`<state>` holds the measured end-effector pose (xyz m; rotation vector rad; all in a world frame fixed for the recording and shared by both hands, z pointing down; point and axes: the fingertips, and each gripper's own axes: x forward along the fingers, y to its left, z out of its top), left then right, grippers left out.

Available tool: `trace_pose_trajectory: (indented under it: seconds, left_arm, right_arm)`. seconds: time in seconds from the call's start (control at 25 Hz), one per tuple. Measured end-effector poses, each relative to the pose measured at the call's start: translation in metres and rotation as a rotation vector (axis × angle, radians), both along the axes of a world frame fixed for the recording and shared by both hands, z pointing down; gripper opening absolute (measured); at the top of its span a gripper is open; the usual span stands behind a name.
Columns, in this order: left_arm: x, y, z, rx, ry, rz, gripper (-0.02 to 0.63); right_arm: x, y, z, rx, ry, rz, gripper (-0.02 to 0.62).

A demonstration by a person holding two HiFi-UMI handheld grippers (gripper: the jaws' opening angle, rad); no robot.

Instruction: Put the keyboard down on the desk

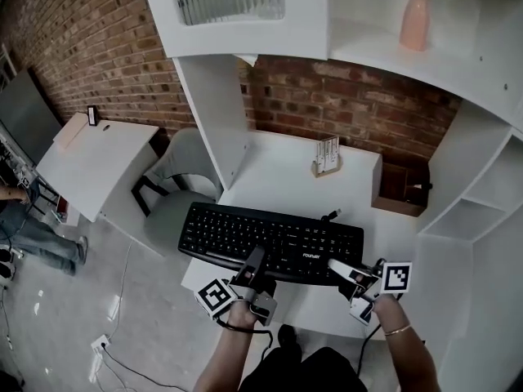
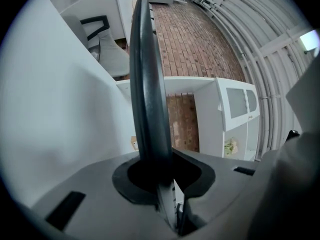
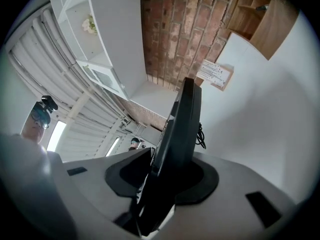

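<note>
A black keyboard (image 1: 270, 239) is held level over the front of the white desk (image 1: 282, 178), its left end reaching past the desk's edge. My left gripper (image 1: 255, 261) is shut on the keyboard's near edge left of the middle. My right gripper (image 1: 337, 266) is shut on the near edge towards the right end. In the left gripper view the keyboard (image 2: 147, 94) shows edge-on, clamped between the jaws. The right gripper view has the same keyboard (image 3: 180, 129) edge-on in its jaws, with its cable coiled beyond. Whether it touches the desk I cannot tell.
A wooden card holder (image 1: 326, 160) stands at the back of the desk. A wooden box (image 1: 402, 188) sits at the back right. A grey chair (image 1: 176, 190) is left of the desk. A pink vase (image 1: 415, 19) stands on the shelf above. A person's legs show at far left.
</note>
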<state>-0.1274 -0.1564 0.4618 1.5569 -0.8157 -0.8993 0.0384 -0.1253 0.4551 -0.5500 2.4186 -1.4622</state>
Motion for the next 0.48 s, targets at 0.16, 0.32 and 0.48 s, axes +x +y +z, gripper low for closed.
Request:
trace_pose_trajectory:
  seconds: [0.16, 0.32, 0.48]
  left_arm:
    - [-0.003, -0.026, 0.012, -0.032, 0.009, -0.004, 0.08]
    - [-0.006, -0.048, 0.032, -0.07, -0.015, -0.016, 0.08]
    - [-0.004, -0.072, 0.047, -0.103, -0.036, -0.028, 0.08]
  right_arm:
    - [-0.003, -0.026, 0.008, -0.022, 0.017, -0.005, 0.127]
    - [-0.003, -0.052, 0.021, -0.051, 0.019, -0.01, 0.129]
    - [-0.002, -0.077, 0.037, -0.095, 0.002, -0.02, 0.129]
